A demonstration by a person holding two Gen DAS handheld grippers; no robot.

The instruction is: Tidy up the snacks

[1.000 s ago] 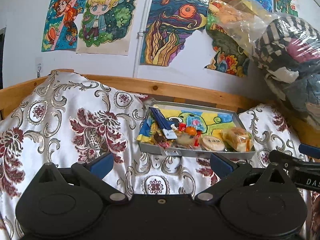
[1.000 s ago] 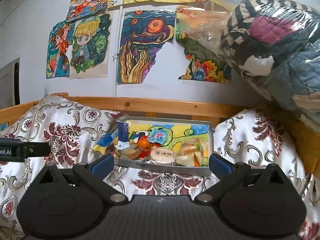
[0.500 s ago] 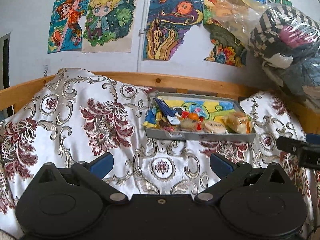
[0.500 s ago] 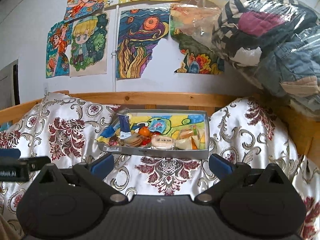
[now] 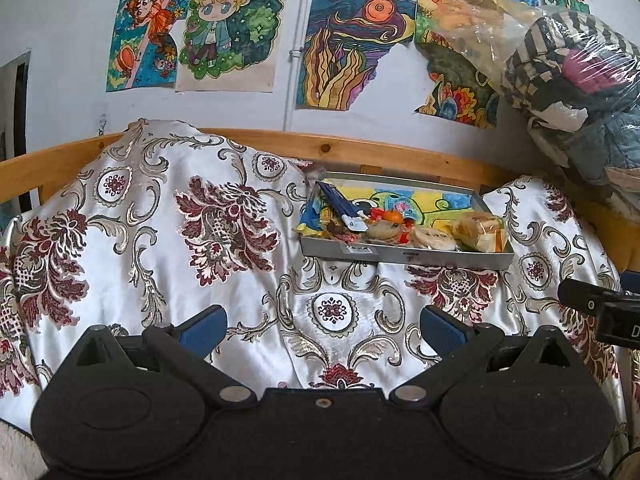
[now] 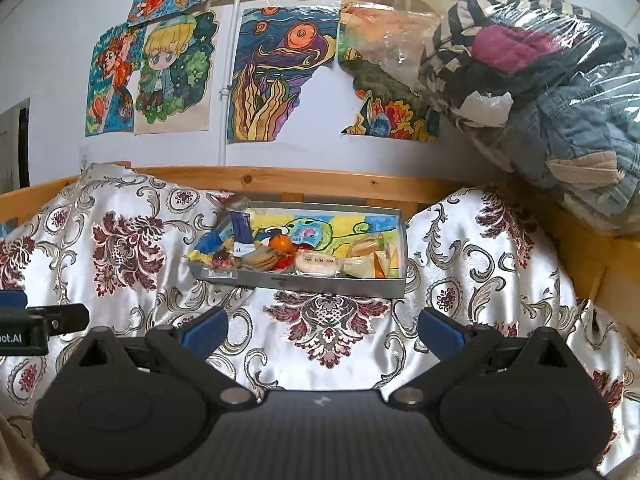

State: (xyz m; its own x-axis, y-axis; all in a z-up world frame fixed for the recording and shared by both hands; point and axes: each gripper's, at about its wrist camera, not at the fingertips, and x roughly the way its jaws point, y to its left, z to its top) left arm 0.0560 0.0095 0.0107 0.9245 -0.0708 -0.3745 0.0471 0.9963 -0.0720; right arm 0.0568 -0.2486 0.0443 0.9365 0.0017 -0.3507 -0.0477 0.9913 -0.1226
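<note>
Wooden-framed bed (image 5: pixel 360 148) spans mid-frame, draped in a white satin cover (image 5: pixel 160 240) with maroon floral scrolls. Directly on the cover, right of centre, sits 1 shallow grey tray (image 5: pixel 408 257) of snacks.

Readable text is limited to two fragments:

- In the right wrist view, the left hand-held gripper (image 6: pixel 38 324) at the left edge carries white lettering cut off by the frame; the visible part reads "ot.AI"
- In the left wrist view, the right hand-held gripper (image 5: pixel 600 308) at the right edge shows a single white letter "D"; the remainder lies outside the frame

The gray tray (image 6: pixel 304 282) bears small stickers on its front wall, and the snack wrappers (image 6: pixel 320 262) inside carry print; both are too small to read
</note>
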